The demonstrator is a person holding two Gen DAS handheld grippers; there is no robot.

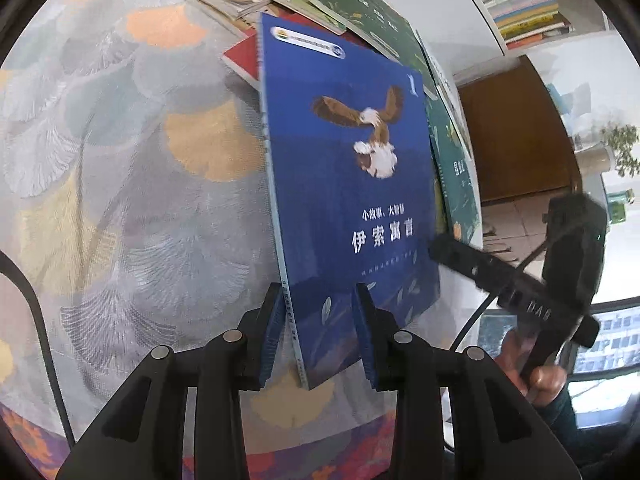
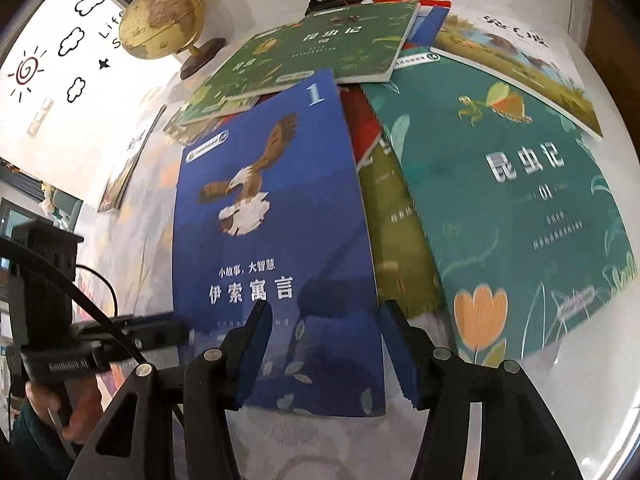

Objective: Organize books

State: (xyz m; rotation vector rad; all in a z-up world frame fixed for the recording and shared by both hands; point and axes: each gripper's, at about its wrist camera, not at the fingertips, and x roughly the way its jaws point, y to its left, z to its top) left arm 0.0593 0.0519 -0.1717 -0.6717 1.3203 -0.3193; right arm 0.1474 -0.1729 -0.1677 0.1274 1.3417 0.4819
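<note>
A blue book (image 1: 352, 200) with an eagle on its cover lies on the patterned tablecloth (image 1: 120, 160), its far end resting on a loose pile of books. My left gripper (image 1: 318, 292) straddles the book's spine near the lower corner, one pad against the spine side and the other on the cover. In the right wrist view the same blue book (image 2: 272, 240) runs under my right gripper (image 2: 325, 308). Its jaws stand wide apart over the book's lower right edge and press on nothing. The left gripper (image 2: 180, 326) shows there at the book's left edge.
A teal book (image 2: 520, 200), green books (image 2: 332, 48), an olive book (image 2: 396, 240) and a red book (image 1: 244, 60) overlap behind and right of the blue one. A globe (image 2: 164, 16) stands at the back left. A shelf of stacked books (image 1: 520, 0) is on the wall.
</note>
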